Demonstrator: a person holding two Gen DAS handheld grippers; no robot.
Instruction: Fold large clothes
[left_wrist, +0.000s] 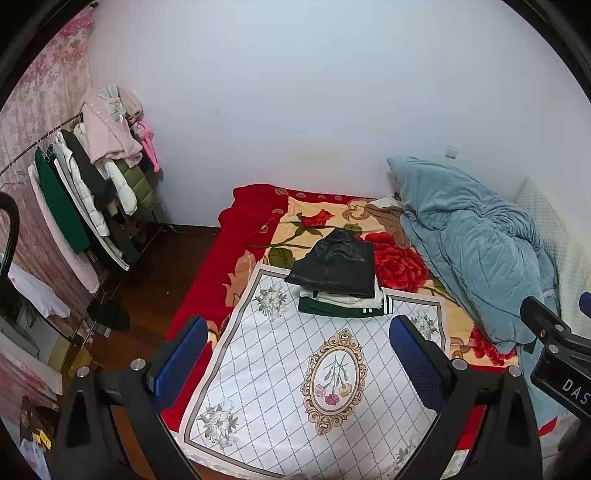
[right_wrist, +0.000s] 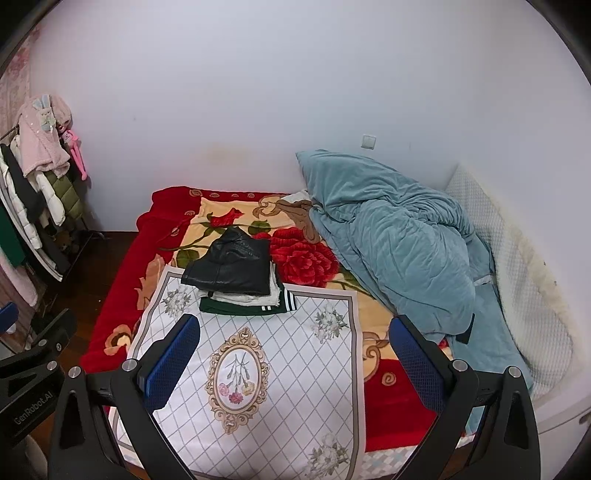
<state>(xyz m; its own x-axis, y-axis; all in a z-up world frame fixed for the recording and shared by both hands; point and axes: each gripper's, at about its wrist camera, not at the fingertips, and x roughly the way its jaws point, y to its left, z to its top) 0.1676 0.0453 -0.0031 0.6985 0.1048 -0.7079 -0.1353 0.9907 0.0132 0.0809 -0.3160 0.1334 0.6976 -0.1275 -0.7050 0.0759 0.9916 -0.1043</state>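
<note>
A stack of folded clothes lies at the far end of a white patterned cloth (left_wrist: 295, 369) (right_wrist: 266, 369) on the bed. A black leather garment (left_wrist: 336, 267) (right_wrist: 232, 269) is on top, a white fleecy one (left_wrist: 347, 297) (right_wrist: 240, 295) under it, and a green one with white stripes (left_wrist: 340, 310) (right_wrist: 243, 307) at the bottom. My left gripper (left_wrist: 299, 365) is open and empty, held above the near part of the cloth. My right gripper (right_wrist: 295, 363) is open and empty too, beside it; its body shows in the left wrist view (left_wrist: 554, 350).
A crumpled blue duvet (left_wrist: 476, 251) (right_wrist: 399, 243) fills the right side of the bed. A red rose blanket (left_wrist: 258, 236) (right_wrist: 306, 254) covers the mattress. A clothes rack (left_wrist: 92, 192) (right_wrist: 33, 192) with hanging coats stands left on the dark wood floor (left_wrist: 155, 280).
</note>
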